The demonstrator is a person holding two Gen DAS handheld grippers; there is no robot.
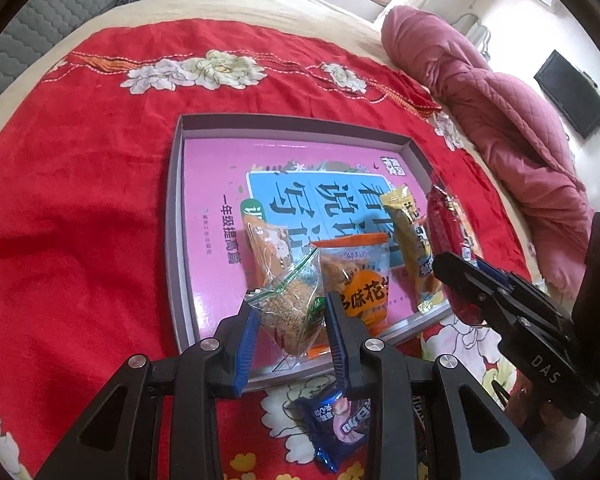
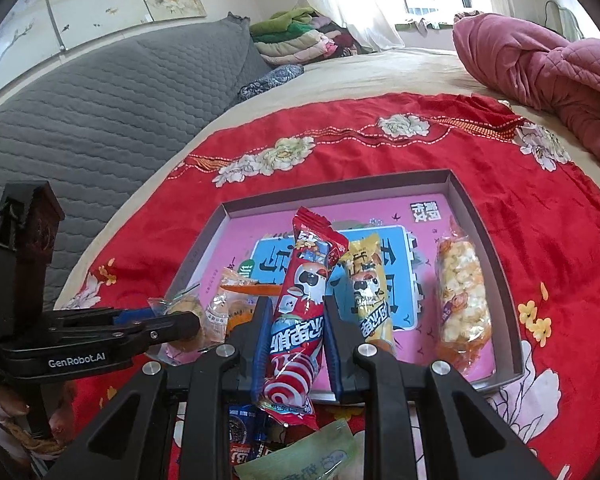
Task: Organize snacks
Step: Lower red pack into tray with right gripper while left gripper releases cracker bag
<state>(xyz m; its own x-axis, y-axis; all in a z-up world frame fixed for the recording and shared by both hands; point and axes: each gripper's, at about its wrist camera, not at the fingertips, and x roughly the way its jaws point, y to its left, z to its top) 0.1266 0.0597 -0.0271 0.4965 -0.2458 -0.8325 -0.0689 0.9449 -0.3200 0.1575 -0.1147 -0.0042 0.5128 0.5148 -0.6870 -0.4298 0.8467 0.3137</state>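
Observation:
A shallow grey tray (image 1: 174, 208) with a pink printed bottom lies on a red flowered cloth. My left gripper (image 1: 290, 300) is shut on a clear packet of brown crumbly snack (image 1: 296, 312), held over the tray's near edge. My right gripper (image 2: 294, 304) is shut on a long red snack stick packet (image 2: 300, 312), also above the tray's near edge (image 2: 500, 384). Lying in the tray are a yellow stick packet (image 2: 366, 292), a popcorn bar (image 2: 462, 300), an orange-topped packet (image 1: 360, 276) and a small brown packet (image 1: 270, 248). In the left wrist view the right gripper (image 1: 444, 264) enters from the right.
A blue wrapped snack (image 1: 336, 424) and a pale green packet (image 2: 300, 456) lie on the cloth in front of the tray. A pink quilt (image 1: 500, 120) is heaped at the right, a grey padded headboard (image 2: 100, 120) at the left, folded bedding (image 2: 296, 36) near the window.

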